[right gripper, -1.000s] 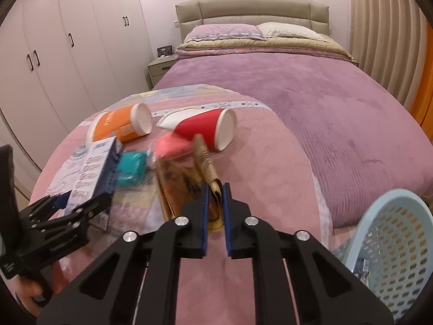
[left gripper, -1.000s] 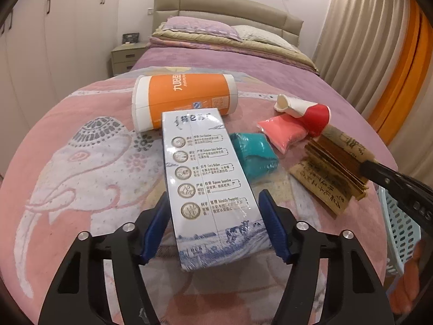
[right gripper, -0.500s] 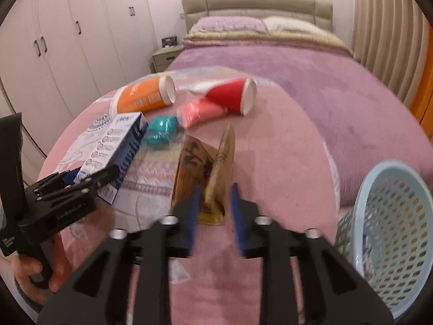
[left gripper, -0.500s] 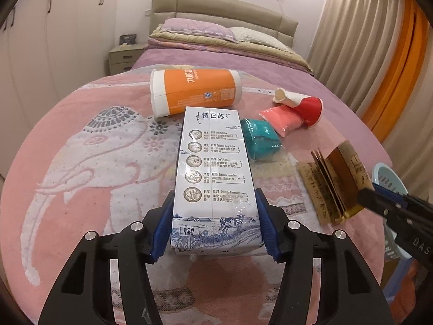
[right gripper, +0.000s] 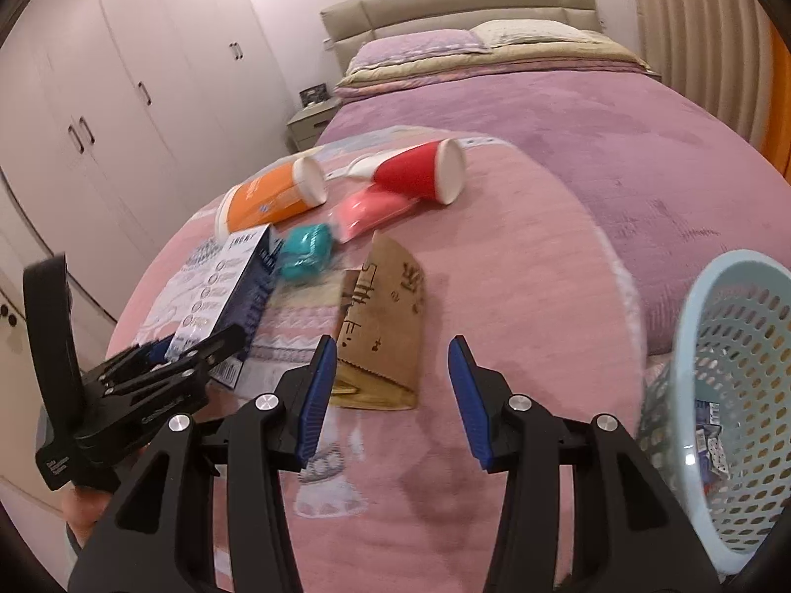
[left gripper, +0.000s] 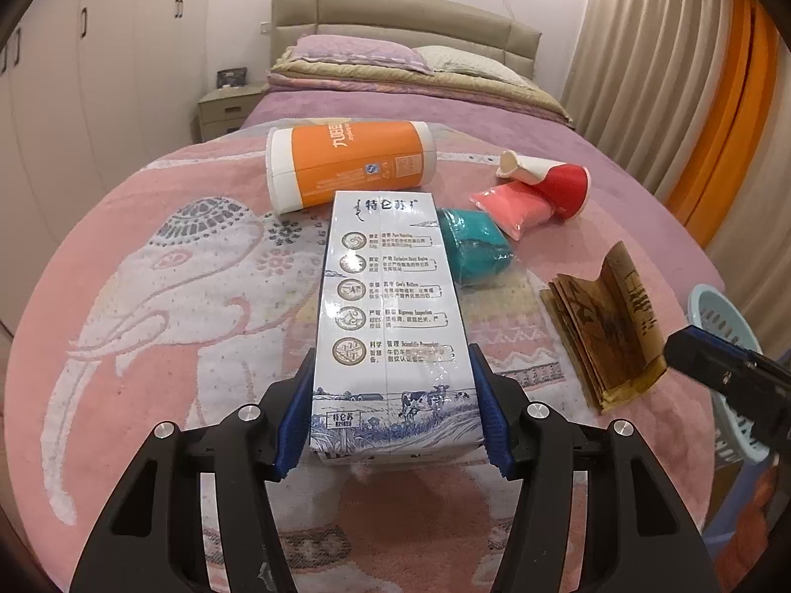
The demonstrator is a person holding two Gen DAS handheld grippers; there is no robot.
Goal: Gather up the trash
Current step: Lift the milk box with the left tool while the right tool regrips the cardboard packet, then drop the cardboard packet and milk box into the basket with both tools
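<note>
at the bottom centre of the left wrist view, the left gripper (left gripper: pixel 395 410) points forward and downward over the pink elephant blanket (left gripper: pixel 148 306), its blue pads pressed against both long sides of the white milk carton (left gripper: pixel 390 316), which lies lengthwise away from the camera. in the lower half of the right wrist view, the right gripper (right gripper: pixel 390 395) tilts down the same way; its jaws have just been opening and stand apart, with only the left pad close beside the near edge of the brown paper bag (right gripper: pixel 385 331), which lies flat on the blanket and is not gripped. a hand (right gripper: pixel 86 514) at the lower left of that view holds the left tool's handle.

beyond the carton, toward the upper middle of the left view, an orange canister (left gripper: pixel 346 168) lies on its side. to the right of the carton sits a teal bundle (left gripper: pixel 474 252), touching it or just beside it, and further right a pink packet (left gripper: pixel 514 205) lies against a tipped red paper cup (left gripper: pixel 563 183). the light blue perforated basket (right gripper: pixel 731 395) stands at the right edge of the right view, off the bed's corner, with some wrappers inside. nothing lies between the paper bag and the basket.
</note>
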